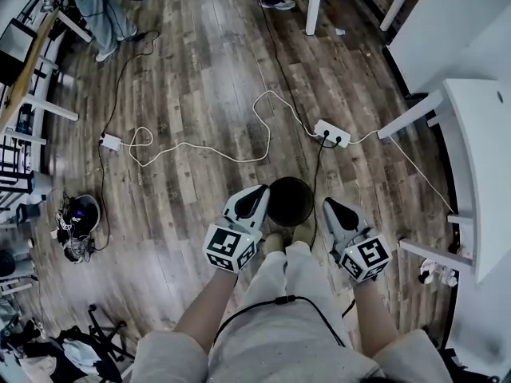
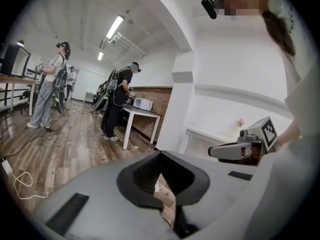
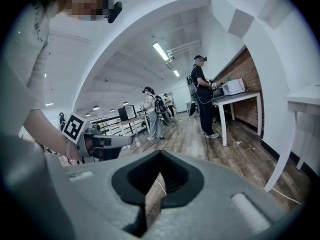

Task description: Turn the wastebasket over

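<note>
Down at the person's feet, the wastebasket (image 1: 290,201) stood on the wooden floor (image 1: 200,78), a dark round bin with its mouth facing up, well apart from the left edge of the white counter (image 1: 479,158) at the right. The toes of the person's shoes (image 1: 275,240) sat just behind it.

The left tool (image 1: 257,194) hovered just beside the bin's left rim and the right tool (image 1: 331,207) just beside its right rim, so the bin lay between them. From the head view I could not tell whether either one touched it.

The left gripper view showed that tool's dark pads (image 2: 145,171) meeting at their tips, with nothing gripped; only a sliver of floor showed through the slit below. The right gripper view showed the same: its pads (image 3: 175,176) closed tip to tip, holding nothing. Each tool also appeared in the other's view, the right tool (image 2: 245,149) held level and the left tool (image 3: 100,143) likewise.

Farther out, a white power strip (image 1: 331,133) lay on the floor near the counter's near corner leg, and a white cable (image 1: 207,152) looped away from it to the left. Two other people (image 2: 119,101) stood deeper in the room.
</note>
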### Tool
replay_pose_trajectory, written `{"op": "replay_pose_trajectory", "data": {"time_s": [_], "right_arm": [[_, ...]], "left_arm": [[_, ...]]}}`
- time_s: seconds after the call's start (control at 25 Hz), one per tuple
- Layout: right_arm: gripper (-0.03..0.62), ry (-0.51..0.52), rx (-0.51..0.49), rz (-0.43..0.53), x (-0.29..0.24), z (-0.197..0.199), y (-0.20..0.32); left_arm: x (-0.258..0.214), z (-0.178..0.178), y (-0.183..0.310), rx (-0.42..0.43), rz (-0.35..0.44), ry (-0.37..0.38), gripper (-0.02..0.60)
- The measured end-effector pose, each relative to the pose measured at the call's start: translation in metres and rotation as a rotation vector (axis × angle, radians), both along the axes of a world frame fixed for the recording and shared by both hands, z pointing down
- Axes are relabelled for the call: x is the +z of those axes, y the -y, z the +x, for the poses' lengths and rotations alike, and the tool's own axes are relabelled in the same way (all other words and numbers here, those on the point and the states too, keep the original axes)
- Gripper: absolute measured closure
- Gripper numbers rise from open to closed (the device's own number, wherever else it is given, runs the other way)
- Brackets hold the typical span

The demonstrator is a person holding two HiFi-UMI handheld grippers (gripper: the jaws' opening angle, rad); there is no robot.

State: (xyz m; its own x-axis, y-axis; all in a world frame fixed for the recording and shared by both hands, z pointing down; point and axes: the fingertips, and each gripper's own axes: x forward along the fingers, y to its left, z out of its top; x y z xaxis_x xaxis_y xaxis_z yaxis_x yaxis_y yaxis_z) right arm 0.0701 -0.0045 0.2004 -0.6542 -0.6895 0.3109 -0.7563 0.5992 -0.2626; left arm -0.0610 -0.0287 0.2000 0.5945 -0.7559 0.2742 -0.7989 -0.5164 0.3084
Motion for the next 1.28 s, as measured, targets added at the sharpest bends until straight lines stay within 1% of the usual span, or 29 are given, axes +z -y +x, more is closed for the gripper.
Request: {"op": "replay_pose_trajectory", "data": {"time_s": [0.2,0.36,0.64,0.76,0.96,1.12,1.28], "right_arm": [[0.599,0.007,-0.013,0.039,-0.037,-0.006,0.001],[0.599,0.021,-0.008,0.059,-0.061,-0.005,-0.001],[0.599,0.010,-0.017,0.127,-0.106,-0.004,0.001],[0.599,0.008,-0.013,0.152,-0.122,-0.002,0.000],[0.599,0.014,-0.004,0.185,-0.143,0.000,-0.003],[0.599,0.022,-0.012,0.201,-0.154,-0.001,-0.010],[0.599,0.029,-0.008,0.208,-0.158,-0.004,-0.013]], "left_arm": [[-0.042,-0.009,0.004,-0.012,0.054,-0.006,0.583],[-0.068,-0.012,0.000,-0.023,0.076,-0.014,0.583],[-0.102,-0.006,-0.012,0.019,0.121,-0.003,0.583],[-0.118,-0.006,-0.012,0.016,0.139,-0.020,0.583],[-0.146,0.003,-0.015,0.034,0.184,-0.045,0.583],[-0.158,0.010,-0.021,0.042,0.199,-0.062,0.583],[-0.158,0.010,-0.028,0.043,0.197,-0.066,0.583]]}}
